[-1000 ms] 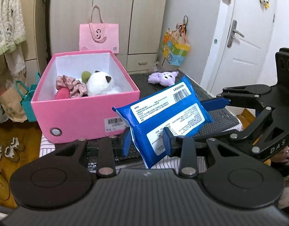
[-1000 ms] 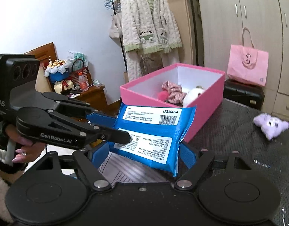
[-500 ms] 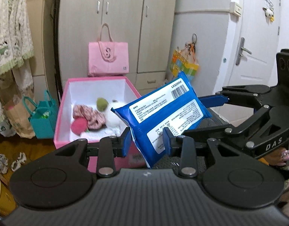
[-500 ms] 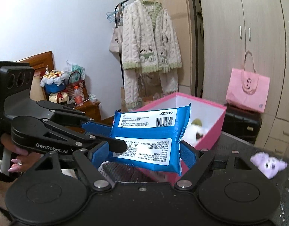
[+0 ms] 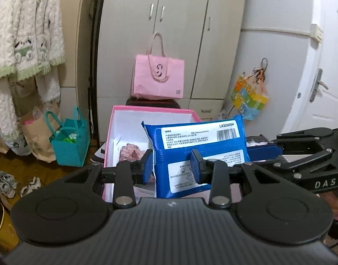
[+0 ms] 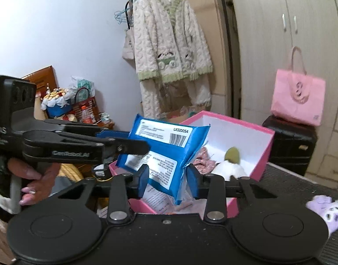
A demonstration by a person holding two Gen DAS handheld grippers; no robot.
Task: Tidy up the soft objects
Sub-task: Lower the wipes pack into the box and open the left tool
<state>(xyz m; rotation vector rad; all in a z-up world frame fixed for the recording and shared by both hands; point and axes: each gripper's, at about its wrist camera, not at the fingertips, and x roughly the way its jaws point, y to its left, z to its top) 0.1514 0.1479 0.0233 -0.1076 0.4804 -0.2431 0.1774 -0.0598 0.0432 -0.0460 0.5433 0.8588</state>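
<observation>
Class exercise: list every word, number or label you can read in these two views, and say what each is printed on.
"LX320054": white label on the blue wipes pack, above a barcode.
"DAS": body of the right gripper.
"GenRobot.AI": arm of the left gripper, slightly blurred.
Small print on the pack's white labels: too small to read.
Emblem on the pink tote bag: a curly figure, not clearly readable.

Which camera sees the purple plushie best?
The right wrist view. The purple plushie lies at its lower right edge on the dark table, blurry but showing its face. The left wrist view does not show it at all.
</observation>
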